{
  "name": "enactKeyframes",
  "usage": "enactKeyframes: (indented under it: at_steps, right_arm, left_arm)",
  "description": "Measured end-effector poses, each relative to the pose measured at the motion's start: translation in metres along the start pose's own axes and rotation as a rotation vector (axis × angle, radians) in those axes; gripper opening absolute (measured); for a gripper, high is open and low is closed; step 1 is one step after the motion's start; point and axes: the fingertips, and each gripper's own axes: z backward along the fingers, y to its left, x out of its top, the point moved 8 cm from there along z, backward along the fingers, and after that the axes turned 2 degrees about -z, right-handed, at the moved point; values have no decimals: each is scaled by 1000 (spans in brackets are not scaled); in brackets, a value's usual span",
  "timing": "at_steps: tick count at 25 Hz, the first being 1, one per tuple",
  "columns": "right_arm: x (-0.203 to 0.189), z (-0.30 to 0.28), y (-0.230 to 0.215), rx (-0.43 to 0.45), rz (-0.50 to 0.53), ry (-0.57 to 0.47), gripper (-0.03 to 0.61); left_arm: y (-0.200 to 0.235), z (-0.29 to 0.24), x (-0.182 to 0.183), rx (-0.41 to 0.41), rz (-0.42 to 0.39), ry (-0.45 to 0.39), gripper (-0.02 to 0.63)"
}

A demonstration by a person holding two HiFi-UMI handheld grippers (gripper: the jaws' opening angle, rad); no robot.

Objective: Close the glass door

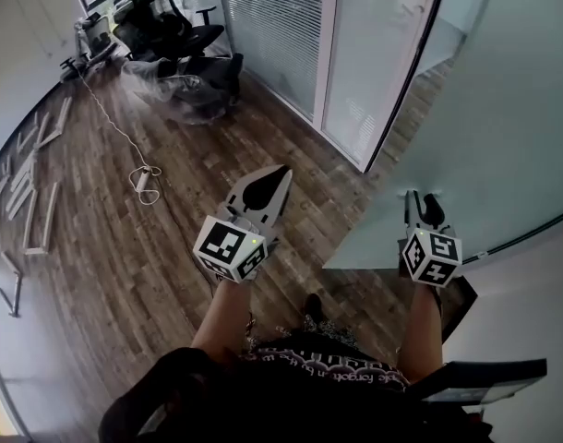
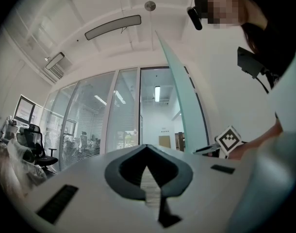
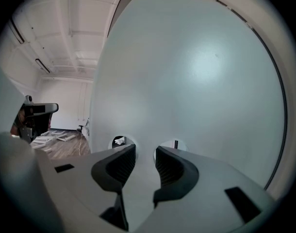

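The frosted glass door (image 1: 503, 109) stands swung open at the right, its free edge toward the dark door frame (image 1: 403, 90). My right gripper (image 1: 422, 201) points at the door's face, and I cannot tell whether it touches. In the right gripper view the door (image 3: 196, 72) fills the picture. The right gripper (image 3: 145, 149) is open, with nothing between its fingers, just below two round holes (image 3: 119, 141) in the glass. My left gripper (image 1: 280, 175) is shut and empty over the wooden floor, left of the door. From the left gripper (image 2: 147, 147) the door (image 2: 184, 101) shows edge-on.
Fixed glass panels with blinds (image 1: 281, 26) run along the back. A black office chair (image 1: 166, 26) and a plastic-wrapped bundle (image 1: 185, 90) stand at the back left. A white cable (image 1: 145, 181) and loose wooden slats (image 1: 37, 201) lie on the floor at the left.
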Motion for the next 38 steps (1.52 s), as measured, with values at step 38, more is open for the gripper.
enactKeyframes:
  at_steps: [38]
  right_arm:
    - [42,-221,-53,-205,-45,-23,121]
  left_arm:
    - [195,-246,-31,-192,5,-22,-3]
